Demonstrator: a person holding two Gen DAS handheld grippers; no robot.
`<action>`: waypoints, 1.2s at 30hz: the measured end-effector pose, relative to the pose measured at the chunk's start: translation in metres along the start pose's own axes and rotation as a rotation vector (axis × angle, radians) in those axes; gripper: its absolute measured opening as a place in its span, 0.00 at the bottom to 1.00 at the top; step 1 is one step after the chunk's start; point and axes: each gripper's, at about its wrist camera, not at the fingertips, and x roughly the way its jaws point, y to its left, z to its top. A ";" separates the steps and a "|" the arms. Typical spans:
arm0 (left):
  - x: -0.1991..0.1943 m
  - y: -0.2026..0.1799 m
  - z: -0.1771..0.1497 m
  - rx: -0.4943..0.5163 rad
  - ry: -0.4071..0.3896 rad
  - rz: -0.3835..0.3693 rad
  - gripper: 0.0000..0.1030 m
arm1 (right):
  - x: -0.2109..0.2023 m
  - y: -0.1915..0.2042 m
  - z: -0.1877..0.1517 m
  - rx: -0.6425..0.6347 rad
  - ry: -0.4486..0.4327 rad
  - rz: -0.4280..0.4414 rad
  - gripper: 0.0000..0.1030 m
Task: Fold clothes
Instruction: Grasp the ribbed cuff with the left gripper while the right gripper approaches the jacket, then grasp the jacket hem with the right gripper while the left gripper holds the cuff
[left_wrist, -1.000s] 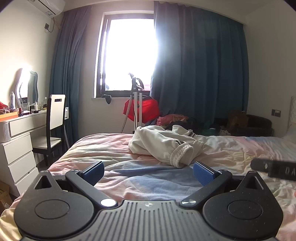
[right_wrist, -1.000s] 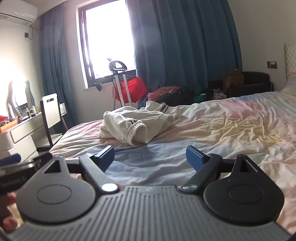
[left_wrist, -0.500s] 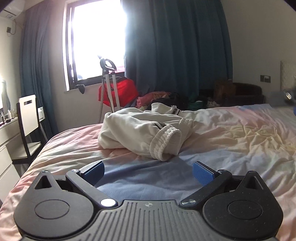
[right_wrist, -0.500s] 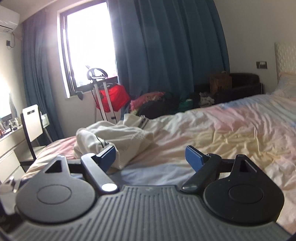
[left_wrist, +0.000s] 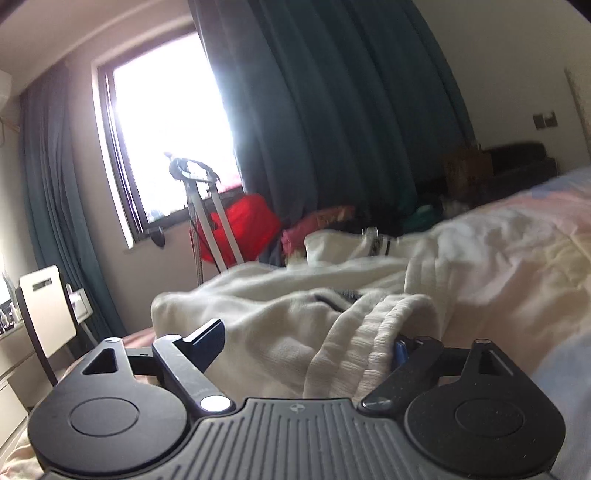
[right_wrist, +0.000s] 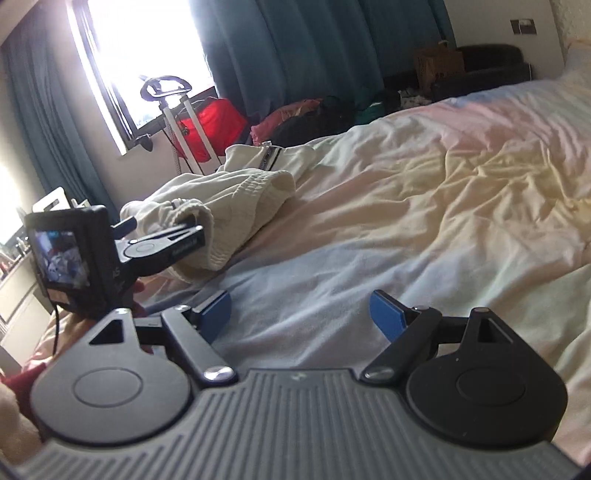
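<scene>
Left gripper (left_wrist: 306, 341) spread wide with the ribbed cuff of the crumpled cream fleece garment (left_wrist: 295, 317) between its blue-padded fingers; right gripper (right_wrist: 301, 312) wide open, empty, above the pastel-sheeted bed (right_wrist: 461, 192); garment heaped beyond, toward the window.

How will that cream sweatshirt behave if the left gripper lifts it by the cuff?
Probably floppy: the cream sweatshirt lies crumpled in soft folds, so it should drape and trail. The ribbed cuff between the open left gripper fingers looks thick, likely grippy. Bulky fleece, maybe moderately heavy.
</scene>
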 end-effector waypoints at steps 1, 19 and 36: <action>-0.003 -0.006 0.005 0.014 -0.038 0.013 0.53 | 0.005 -0.003 0.000 0.019 0.004 0.008 0.82; -0.232 0.142 0.049 -0.300 -0.119 0.045 0.10 | -0.095 0.050 -0.014 -0.271 -0.191 0.000 0.74; -0.292 0.272 -0.041 -0.421 0.212 0.050 0.11 | -0.068 0.100 -0.074 -0.368 0.063 0.105 0.67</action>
